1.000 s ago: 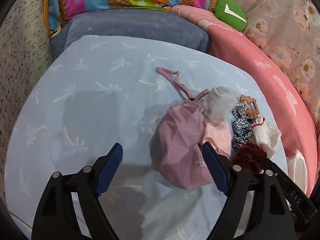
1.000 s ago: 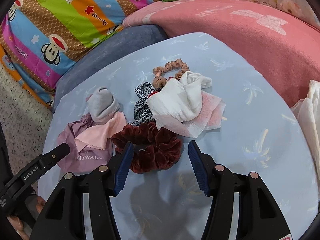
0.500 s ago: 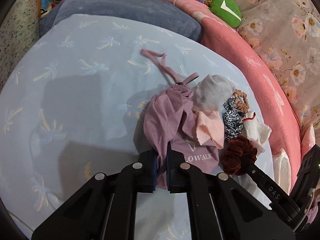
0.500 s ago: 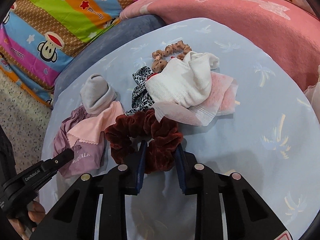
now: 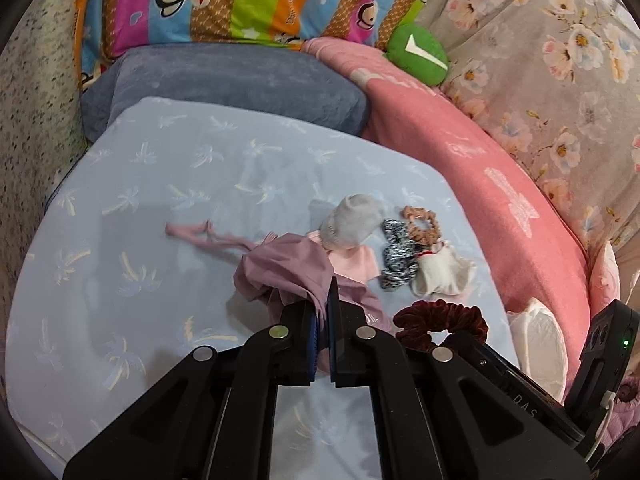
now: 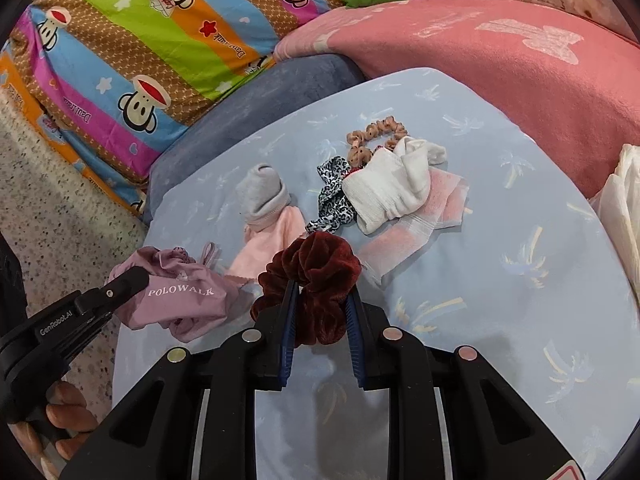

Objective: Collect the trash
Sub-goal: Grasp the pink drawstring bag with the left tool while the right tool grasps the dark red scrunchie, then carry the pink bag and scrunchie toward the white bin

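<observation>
My left gripper (image 5: 323, 300) is shut on a mauve drawstring bag (image 5: 288, 270) marked POLOWALK (image 6: 180, 294), lifted off the light blue sheet (image 5: 160, 208) with its cord trailing left. My right gripper (image 6: 320, 300) is shut on a dark red velvet scrunchie (image 6: 316, 264), also raised; the same scrunchie (image 5: 440, 316) shows in the left wrist view. On the sheet lie a grey sock (image 6: 264, 190), a pale pink cloth (image 6: 272, 240), a leopard-print scrunchie (image 6: 334, 196), a tan scrunchie (image 6: 372, 136), a white sock (image 6: 392, 188) and a pink-white wipe (image 6: 424, 216).
A blue-grey cushion (image 5: 224, 80), a striped monkey-print pillow (image 5: 248, 0), a pink blanket (image 5: 480, 168) and a green plush (image 5: 418, 56) ring the sheet. A white padded item (image 5: 536, 332) lies at the right edge. Speckled floor (image 6: 60, 208) is on the left. A hand (image 6: 60, 412) holds the left tool.
Both grippers went from open to shut, the left on the mauve bag, the right on the red scrunchie. Both have since risen, lifting their items off the sheet.
</observation>
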`<state>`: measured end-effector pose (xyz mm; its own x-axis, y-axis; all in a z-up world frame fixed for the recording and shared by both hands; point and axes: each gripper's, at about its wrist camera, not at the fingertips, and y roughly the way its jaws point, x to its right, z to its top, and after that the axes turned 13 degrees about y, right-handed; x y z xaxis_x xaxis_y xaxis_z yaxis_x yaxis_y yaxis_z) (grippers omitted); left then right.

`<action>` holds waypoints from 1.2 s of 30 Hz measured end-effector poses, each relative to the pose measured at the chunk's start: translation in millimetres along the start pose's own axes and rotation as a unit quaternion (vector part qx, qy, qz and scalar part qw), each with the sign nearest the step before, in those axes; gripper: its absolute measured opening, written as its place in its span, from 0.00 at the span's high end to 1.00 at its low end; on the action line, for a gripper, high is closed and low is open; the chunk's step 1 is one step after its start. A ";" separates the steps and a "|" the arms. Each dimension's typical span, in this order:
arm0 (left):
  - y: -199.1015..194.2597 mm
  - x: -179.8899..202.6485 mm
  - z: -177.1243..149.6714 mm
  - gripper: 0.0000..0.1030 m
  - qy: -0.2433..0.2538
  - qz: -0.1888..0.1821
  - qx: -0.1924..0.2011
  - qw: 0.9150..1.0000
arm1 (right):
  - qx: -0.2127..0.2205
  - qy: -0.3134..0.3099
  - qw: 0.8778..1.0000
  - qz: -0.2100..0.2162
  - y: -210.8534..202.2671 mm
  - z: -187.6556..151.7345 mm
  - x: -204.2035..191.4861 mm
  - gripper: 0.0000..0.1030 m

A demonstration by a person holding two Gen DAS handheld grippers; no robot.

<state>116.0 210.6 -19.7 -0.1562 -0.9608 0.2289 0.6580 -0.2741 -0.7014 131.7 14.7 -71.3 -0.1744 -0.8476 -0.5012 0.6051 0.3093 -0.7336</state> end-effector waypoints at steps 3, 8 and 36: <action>-10.9 13.6 3.6 0.97 0.012 -0.007 0.014 1.000 | 0.013 -0.003 1.000 0.010 -19.2 1.7 -1.4 0.79; -24.6 37.0 8.6 0.97 0.034 -0.018 0.032 0.999 | 0.046 -0.005 0.999 0.021 -52.4 7.8 -0.4 0.79; -25.0 201.9 17.5 0.96 0.187 -0.118 0.050 0.974 | 0.207 0.091 0.974 -0.006 -204.4 51.6 124.7 0.79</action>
<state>80.9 24.1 55.9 -0.5571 -0.8243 0.1012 0.6365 -0.5020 -0.5855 26.4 -176.5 39.8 -0.2962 -0.7478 -0.5942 0.8564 0.0674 -0.5118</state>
